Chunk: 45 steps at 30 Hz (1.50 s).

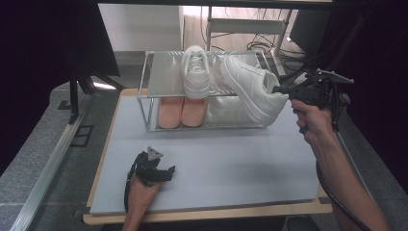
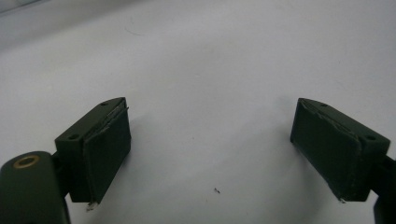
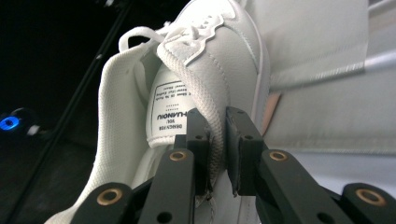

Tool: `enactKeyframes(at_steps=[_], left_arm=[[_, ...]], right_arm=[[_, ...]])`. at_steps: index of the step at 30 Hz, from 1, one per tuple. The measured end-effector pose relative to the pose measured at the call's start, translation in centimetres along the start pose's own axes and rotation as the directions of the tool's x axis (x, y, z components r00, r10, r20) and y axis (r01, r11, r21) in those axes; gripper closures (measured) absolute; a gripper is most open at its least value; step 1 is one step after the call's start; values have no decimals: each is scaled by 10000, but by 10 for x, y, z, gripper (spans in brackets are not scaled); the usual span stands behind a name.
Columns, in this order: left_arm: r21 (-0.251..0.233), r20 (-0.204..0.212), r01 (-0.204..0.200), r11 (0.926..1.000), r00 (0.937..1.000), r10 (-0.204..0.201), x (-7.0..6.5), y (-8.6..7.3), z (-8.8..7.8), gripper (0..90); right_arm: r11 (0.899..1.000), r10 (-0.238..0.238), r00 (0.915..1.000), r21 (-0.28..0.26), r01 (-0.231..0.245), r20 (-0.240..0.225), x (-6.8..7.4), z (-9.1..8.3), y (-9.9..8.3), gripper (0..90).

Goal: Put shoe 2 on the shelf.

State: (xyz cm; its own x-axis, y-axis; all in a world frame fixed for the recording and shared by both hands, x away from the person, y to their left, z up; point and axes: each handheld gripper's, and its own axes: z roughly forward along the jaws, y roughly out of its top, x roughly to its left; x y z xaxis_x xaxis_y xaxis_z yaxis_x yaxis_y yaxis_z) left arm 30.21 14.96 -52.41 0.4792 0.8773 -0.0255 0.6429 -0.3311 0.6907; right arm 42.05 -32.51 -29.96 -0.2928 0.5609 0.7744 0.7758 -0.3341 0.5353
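From the high view, your right gripper (image 1: 281,89) holds a white sneaker (image 1: 252,86) in the air at the right end of the shoe rack (image 1: 144,89), tilted with its sole turned toward the rack's front right corner and its toe toward the top shelf. A second white sneaker (image 1: 196,72) already sits upright on that top shelf, toe toward the back, and a pair of pink shoes (image 1: 182,112) stands side by side on the lower shelf. That makes two white sneakers, two pink shoes, one rack. Your left gripper (image 1: 163,173) rests low on the grey table mat (image 1: 240,163), near the front left, well apart from the rack.

In the left gripper view, your left gripper (image 2: 208,154) has its jaws spread wide with nothing between them, just the bare mat (image 2: 210,60) beneath.

In the right gripper view, your right gripper (image 3: 218,140) is clamped on the held sneaker (image 3: 205,84) at its opening: the jaws pinch the tongue edge and a lace, with the printed label beside them. The rack's shelf (image 3: 327,70) lies just beyond the shoe.

You look to be in the placing step, the first white sneaker set down and its mate carried in. Next, I'd judge you need to level the shoe so its sole faces down, bring it over the free space to the right of the shelved sneaker, and lower it before letting go. The grip is thin, so turn slowly.
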Motion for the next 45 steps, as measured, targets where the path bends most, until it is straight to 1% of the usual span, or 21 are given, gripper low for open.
enactKeyframes(at_steps=[3, 5, 10, 11, 12, 15, 17, 18, 20, 22, 23, 25, 26, 29, 32, 33, 37, 40, 41, 43, 45], left_arm=[[1, -2, -1, 10000, 10000, 1, 0, 0, 0, 124], [4, -3, -6, 10000, 10000, 6, 0, 0, 0, 124], [5, -1, -10, 10000, 10000, 10, 0, 0, 0, 125], [-9, -7, -12, 10000, 10000, 12, 0, 0, 0, 124], [-10, -5, -6, 10000, 10000, 6, 0, 0, 0, 125], [-15, -3, -4, 10000, 10000, 4, 0, 0, 0, 125], [-15, -7, -12, 10000, 10000, 12, 0, 0, 0, 125], [-11, -6, -12, 10000, 10000, 12, 0, 0, 0, 125], [0, -4, -16, 10000, 10000, 16, 0, 0, 0, 126], [1, -3, -20, 10000, 10000, 20, 0, 0, 0, 126], [0, -4, -21, 10000, 10000, 21, 0, 0, 0, 126], [0, -6, -21, 10000, 10000, 21, 0, 0, 0, 126], [25, 5, -49, 10000, 10000, 49, 0, 0, 0, 126], [29, 5, -55, 10000, 10000, 55, 0, 0, 0, 126], [3, -6, -26, 10000, 10000, 26, 0, 0, 0, 126], [1, -8, -28, 10000, 10000, 28, 0, 0, 0, 126], [-24, -18, -23, 10000, 10000, 23, 0, 0, 0, 127], [-38, -23, -25, 10000, 10000, 25, 0, 0, 0, 126], [-36, -21, -24, 10000, 10000, 24, 0, 0, 0, 127], [-39, -23, -21, 10000, 10000, 21, 0, 0, 0, 127], [-40, -22, -20, 10000, 10000, 20, 0, 0, 0, 126]], right_arm=[[9998, -150, 9992, -99, 153, 371, 4, 11, 6, 810], [9997, -85, 9982, -207, 98, 587, 4, 18, 10, 810], [9990, -120, 9938, -423, 168, 1104, 2, 35, 16, 805], [9988, -118, 9934, -459, 172, 1145, 1, 38, 17, 800], [9985, -63, 9944, -530, 119, 1052, 1, 40, 17, 798], [9979, -381, 9902, -471, 448, 1345, 5, 46, 20, 789], [9973, -469, 9907, -501, 536, 1277, 7, 49, 20, 763], [9966, -633, 9900, -452, 695, 1260, 9, 52, 20, 746], [9967, -628, 9927, -442, 677, 1030, 12, 56, 19, 710], [9950, -842, 9905, -443, 895, 1090, 15, 58, 19, 697], [9936, -967, 9883, -471, 1029, 1182, 16, 57, 19, 685], [9942, -957, 9910, -392, 997, 932, 13, 56, 21, 641], [9948, -894, 9934, -416, 925, 713, 11, 54, 21, 648], [9896, -1242, 9887, -619, 1297, 844, 11, 44, 23, 628], [9860, -1396, 9855, -787, 1474, 965, 10, 32, 24, 608], [9855, -1400, 9860, -839, 1476, 903, 8, 29, 24, 607], [9855, -1556, 9857, -580, 1594, 645, -5, 19, 17, 612], [9853, -1573, 9863, -590, 1601, 496, -18, 13, 10, 640], [9858, -1528, 9875, -643, 1551, 395, -22, 11, 7, 668], [9847, -1606, 9867, -636, 1620, 260, -27, 9, 2, 697], [9827, -1761, 9843, -555, 1765, 133, -31, 9, -4, 706]])
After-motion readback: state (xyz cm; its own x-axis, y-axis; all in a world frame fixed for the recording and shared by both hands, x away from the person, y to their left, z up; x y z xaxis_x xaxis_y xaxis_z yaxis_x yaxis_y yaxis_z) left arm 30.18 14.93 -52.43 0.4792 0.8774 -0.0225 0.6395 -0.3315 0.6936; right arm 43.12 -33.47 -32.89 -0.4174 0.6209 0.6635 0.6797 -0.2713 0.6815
